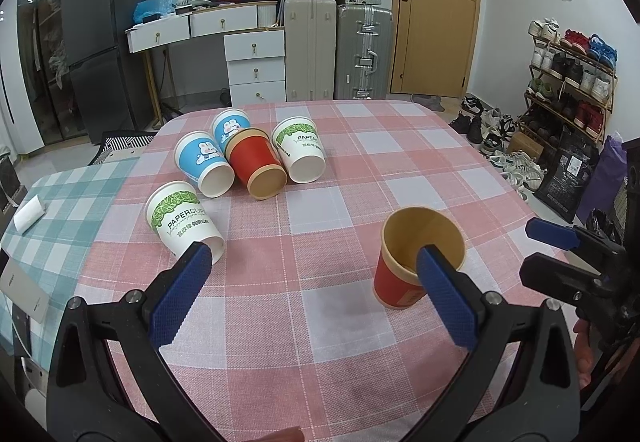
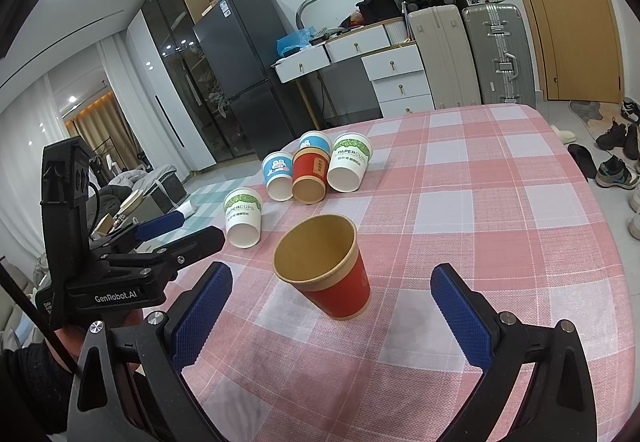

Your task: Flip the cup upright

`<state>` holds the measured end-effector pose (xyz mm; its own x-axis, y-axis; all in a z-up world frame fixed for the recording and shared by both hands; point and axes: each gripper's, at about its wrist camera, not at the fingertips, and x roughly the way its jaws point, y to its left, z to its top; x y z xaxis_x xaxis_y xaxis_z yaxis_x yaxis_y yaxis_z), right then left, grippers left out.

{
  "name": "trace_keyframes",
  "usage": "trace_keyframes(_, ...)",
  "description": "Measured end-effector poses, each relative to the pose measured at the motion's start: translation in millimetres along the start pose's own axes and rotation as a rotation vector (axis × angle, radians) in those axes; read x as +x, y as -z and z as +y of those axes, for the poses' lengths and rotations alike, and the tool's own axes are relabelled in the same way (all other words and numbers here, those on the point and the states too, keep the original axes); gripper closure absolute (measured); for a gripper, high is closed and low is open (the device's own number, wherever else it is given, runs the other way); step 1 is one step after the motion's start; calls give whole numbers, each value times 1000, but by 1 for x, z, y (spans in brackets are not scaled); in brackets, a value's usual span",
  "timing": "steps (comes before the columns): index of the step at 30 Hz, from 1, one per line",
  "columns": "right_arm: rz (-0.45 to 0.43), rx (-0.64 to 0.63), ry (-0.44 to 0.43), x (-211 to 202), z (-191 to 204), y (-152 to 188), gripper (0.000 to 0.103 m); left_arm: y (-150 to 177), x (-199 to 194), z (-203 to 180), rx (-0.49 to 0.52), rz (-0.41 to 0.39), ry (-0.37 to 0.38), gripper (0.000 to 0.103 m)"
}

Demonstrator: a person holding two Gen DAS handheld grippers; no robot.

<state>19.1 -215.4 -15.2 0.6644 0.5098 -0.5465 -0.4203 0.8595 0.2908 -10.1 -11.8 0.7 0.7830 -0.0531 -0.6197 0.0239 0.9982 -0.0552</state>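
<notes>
Red and kraft-lined, the upright cup (image 2: 326, 266) stood mouth-up on the pink checked tablecloth (image 2: 480, 242), near the table's front. The right gripper (image 2: 332, 318) sat just behind it with its blue fingers spread wide, touching nothing. The left gripper (image 1: 312, 290) was likewise spread apart and empty, over bare cloth beside that cup. Farther back lay five tipped cups: a green-printed white one (image 1: 182, 220) nearest, then two blue bunny cups (image 1: 204, 162), a second red cup (image 1: 256, 166) and another green-printed one (image 1: 300, 154), clustered together.
</notes>
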Motion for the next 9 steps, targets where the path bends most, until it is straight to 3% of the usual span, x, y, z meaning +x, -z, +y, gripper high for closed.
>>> trace_keyframes(9, 0, 0, 0, 0, 0, 1, 1, 0, 1, 4, 0, 4, 6, 1)
